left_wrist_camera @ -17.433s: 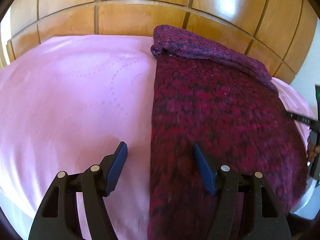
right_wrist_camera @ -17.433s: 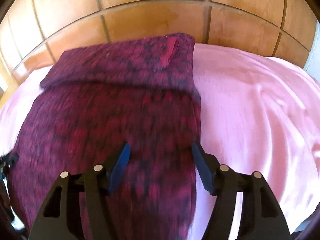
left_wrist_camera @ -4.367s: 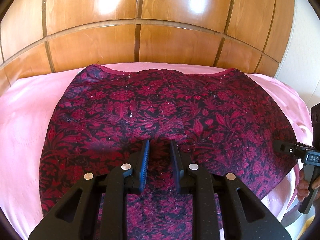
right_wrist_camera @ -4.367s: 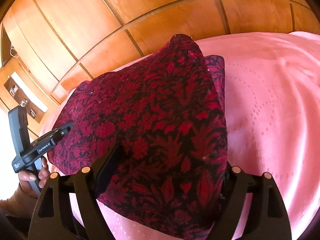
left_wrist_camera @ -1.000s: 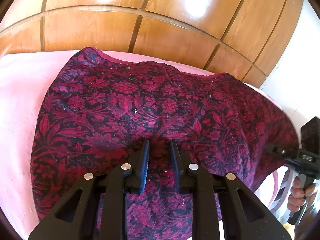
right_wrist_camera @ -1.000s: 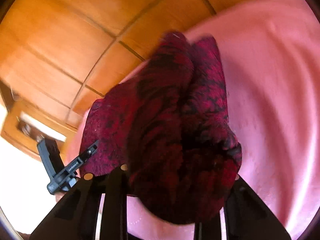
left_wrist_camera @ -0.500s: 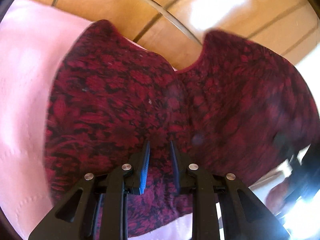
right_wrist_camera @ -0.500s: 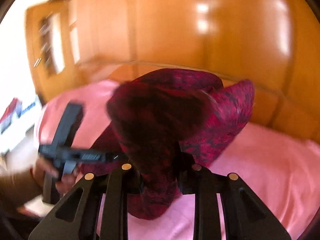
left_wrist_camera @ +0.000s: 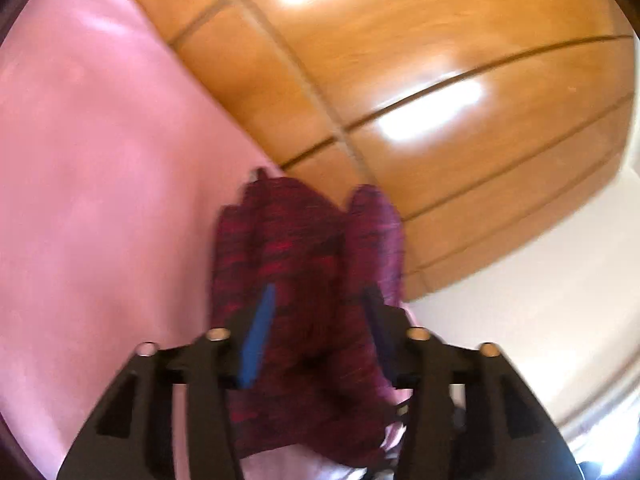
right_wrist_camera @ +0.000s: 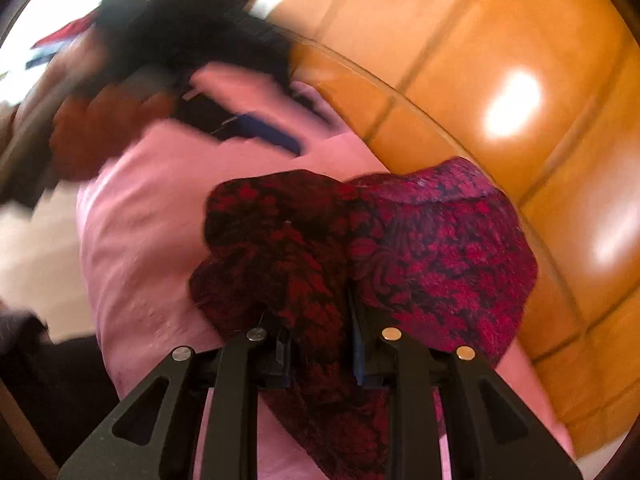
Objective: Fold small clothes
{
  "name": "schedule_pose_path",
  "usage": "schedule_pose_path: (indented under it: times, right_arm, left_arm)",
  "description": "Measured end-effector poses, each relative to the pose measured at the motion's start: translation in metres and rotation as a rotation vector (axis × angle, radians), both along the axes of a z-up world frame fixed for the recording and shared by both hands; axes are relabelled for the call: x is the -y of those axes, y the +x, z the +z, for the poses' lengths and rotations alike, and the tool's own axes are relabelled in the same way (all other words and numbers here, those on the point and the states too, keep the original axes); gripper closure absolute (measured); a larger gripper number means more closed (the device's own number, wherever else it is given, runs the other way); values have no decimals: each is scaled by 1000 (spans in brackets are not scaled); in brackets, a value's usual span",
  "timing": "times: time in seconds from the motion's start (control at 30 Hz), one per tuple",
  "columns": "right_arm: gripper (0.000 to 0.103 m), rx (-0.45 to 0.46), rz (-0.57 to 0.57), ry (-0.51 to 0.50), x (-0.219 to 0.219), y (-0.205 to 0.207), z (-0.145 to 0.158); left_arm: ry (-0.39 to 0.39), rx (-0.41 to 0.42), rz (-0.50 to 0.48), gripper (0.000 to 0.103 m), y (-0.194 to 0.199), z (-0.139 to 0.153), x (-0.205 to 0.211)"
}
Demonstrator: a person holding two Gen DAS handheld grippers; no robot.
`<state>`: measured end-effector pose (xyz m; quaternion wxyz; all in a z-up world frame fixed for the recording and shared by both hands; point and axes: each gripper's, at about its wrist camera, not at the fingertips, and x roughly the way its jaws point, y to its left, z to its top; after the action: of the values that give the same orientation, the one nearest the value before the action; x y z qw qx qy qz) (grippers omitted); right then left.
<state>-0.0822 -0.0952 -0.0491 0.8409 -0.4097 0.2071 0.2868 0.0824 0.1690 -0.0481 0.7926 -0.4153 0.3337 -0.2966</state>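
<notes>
The dark red floral garment [left_wrist_camera: 296, 264] hangs bunched into a narrow fold over the pink bed sheet [left_wrist_camera: 100, 160]. My left gripper [left_wrist_camera: 316, 320] has its jaws opening. The cloth lies loosely between them and the left blue pad [left_wrist_camera: 256, 336] shows bare. In the right wrist view my right gripper [right_wrist_camera: 320, 340] is shut on a gathered part of the garment [right_wrist_camera: 360, 240], whose paler inner side spreads to the right. The left gripper's blue pad [right_wrist_camera: 264, 133] shows blurred at the upper left of that view, held by a hand [right_wrist_camera: 100, 128].
A glossy wooden headboard [left_wrist_camera: 440, 100] rises right behind the bed. A white wall [left_wrist_camera: 540, 340] lies to the right in the left wrist view. The pink sheet [right_wrist_camera: 140, 220] runs on to the left of the garment, with its edge near the person.
The left jaws, clamped on the spread garment, have parted. Both views have rolled and swung sideways. The garment went from lying flat and wide to being gathered into a narrow bunch.
</notes>
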Motion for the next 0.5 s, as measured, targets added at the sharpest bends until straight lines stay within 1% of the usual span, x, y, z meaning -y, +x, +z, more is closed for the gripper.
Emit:
schedule_pose_path:
  times: [0.03, 0.07, 0.1, 0.2, 0.23, 0.27, 0.3, 0.33, 0.37, 0.43, 0.5]
  right_arm:
    - [83, 11, 17, -28, 0, -5, -6]
    - [82, 14, 22, -40, 1, -7, -10]
    - [82, 17, 21, -43, 2, -8, -12]
    - [81, 51, 14, -41, 9, -9, -11]
    - [76, 51, 7, -27, 13, -10, -7]
    - [70, 47, 7, -12, 11, -14, -5]
    - [52, 39, 16, 3, 16, -16, -2]
    - [32, 22, 32, 17, 23, -22, 3]
    - [27, 5, 42, 32, 29, -25, 7]
    - [21, -77, 59, 89, 49, -32, 20]
    - [13, -277, 69, 194, 83, -29, 38]
  left_arm:
    - [1, 20, -33, 47, 4, 7, 10]
    - [25, 33, -56, 43, 9, 13, 22]
    - [69, 44, -85, 42, 14, 19, 36]
    - [135, 29, -187, 42, 33, 24, 75]
    - [165, 21, -198, 42, 39, 22, 85]
    - [197, 11, -216, 53, 46, 21, 96]
    - [221, 10, -240, 70, 51, 20, 106]
    - [250, 15, -246, 78, 55, 21, 114]
    - [259, 18, -246, 83, 56, 23, 120]
    - [280, 36, -233, 84, 54, 28, 122]
    - [309, 53, -217, 85, 53, 32, 124]
